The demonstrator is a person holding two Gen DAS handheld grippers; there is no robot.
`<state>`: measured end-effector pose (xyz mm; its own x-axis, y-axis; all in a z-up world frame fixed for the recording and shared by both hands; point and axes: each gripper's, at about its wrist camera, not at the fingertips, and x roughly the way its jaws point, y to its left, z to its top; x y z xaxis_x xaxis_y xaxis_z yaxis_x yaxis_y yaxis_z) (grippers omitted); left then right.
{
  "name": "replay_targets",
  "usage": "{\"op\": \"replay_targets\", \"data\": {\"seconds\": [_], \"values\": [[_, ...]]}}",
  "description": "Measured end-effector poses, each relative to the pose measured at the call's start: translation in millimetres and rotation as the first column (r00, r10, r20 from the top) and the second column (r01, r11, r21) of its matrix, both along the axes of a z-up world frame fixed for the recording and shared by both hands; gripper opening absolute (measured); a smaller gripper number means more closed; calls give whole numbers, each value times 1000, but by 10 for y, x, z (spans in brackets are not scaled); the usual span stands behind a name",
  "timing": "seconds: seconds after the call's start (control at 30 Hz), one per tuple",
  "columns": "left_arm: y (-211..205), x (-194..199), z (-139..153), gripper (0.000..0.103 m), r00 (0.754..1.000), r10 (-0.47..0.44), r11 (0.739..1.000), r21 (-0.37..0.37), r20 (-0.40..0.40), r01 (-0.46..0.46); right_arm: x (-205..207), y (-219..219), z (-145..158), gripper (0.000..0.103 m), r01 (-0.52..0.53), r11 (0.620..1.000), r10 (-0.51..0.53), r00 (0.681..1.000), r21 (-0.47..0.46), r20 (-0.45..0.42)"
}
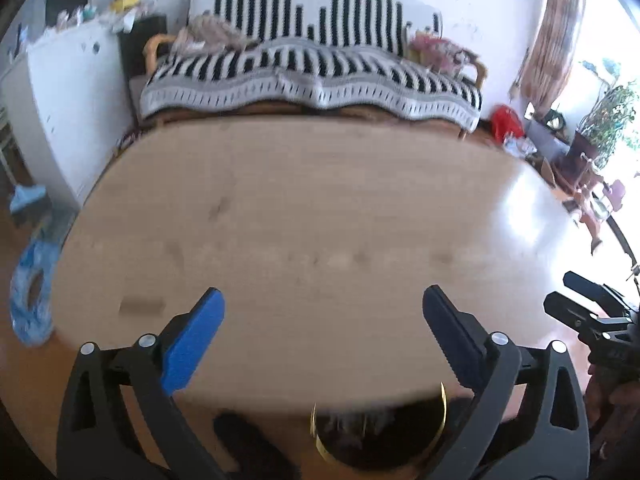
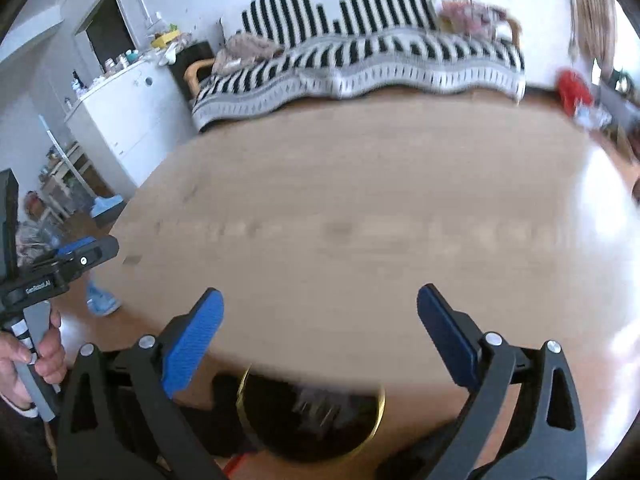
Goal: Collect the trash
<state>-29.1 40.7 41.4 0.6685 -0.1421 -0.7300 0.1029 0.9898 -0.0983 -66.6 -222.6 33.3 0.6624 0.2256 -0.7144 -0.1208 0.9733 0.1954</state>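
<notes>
**Both grippers spread wide over a bare table, bin at the near edge**

Left wrist view: the left gripper is standing wide open with nothing between its blue pads. It is hanging over the oval wooden table, whose top is showing only grain and glare toward 3 o'clock. At 6 o'clock, just below the table's near edge and between the gripper's arms, a dark bin with a gold rim is sitting; something pale and blurred is lying inside it, too smeared to name. At 12 o'clock a sofa under a black-and-white striped throw is standing beyond the table. At 9 o'clock a crumpled blue bag is lying on the floor beside the table. At 3 o'clock the right gripper is showing at the frame edge. A white cabinet is standing at 10 o'clock.

Right wrist view: the right gripper is also gaping, pads empty, above the same table. The bin is sitting at 6 o'clock under the near edge, its contents blurred. At 9 o'clock a hand is gripping the left gripper's grey handle; from this side its jaws cannot be judged. The sofa is lying at 12 o'clock, the cabinet at 10 o'clock, and something red at 2 o'clock.
</notes>
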Motion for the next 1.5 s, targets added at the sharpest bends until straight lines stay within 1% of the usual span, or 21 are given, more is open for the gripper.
{"op": "replay_targets", "data": {"seconds": [0.03,0.17,0.23,0.3,0.37,0.43,0.57,0.63,0.83,1.07,1.5], "values": [[-54,169,45,96,1000,1,1000,9,21,-1,135,-12,40,96,11,1000,-11,1000,-14,16],[-234,629,129,96,995,13,999,46,98,-18,703,-20,155,96,57,995,-51,996,-82,75],[-301,774,120,96,991,13,998,67,134,-22,877,-63,152,96,84,991,-73,992,-106,99],[-323,827,70,96,986,14,997,79,169,-27,1012,-127,91,96,108,988,-96,989,-107,110],[-340,853,-6,96,982,24,996,83,189,-41,1113,-191,17,96,126,987,-116,988,-101,99],[-365,895,-86,96,986,10,995,94,166,-26,1168,-219,-40,96,127,986,-119,989,-105,83],[-350,906,-165,96,988,14,995,97,153,-29,1202,-241,-56,96,140,983,-129,987,-122,93],[-334,907,-174,96,988,19,994,101,153,-35,1196,-237,-67,96,132,985,-122,989,-114,87],[-246,942,-207,96,991,50,997,57,125,-58,1119,-227,-104,96,133,984,-123,989,-120,85],[-239,972,-213,96,990,66,996,54,127,-74,1084,-215,-113,96,135,984,-125,988,-115,86],[-286,976,-251,96,991,54,996,67,124,-63,1068,-182,-112,96,127,984,-117,989,-122,86]]}}
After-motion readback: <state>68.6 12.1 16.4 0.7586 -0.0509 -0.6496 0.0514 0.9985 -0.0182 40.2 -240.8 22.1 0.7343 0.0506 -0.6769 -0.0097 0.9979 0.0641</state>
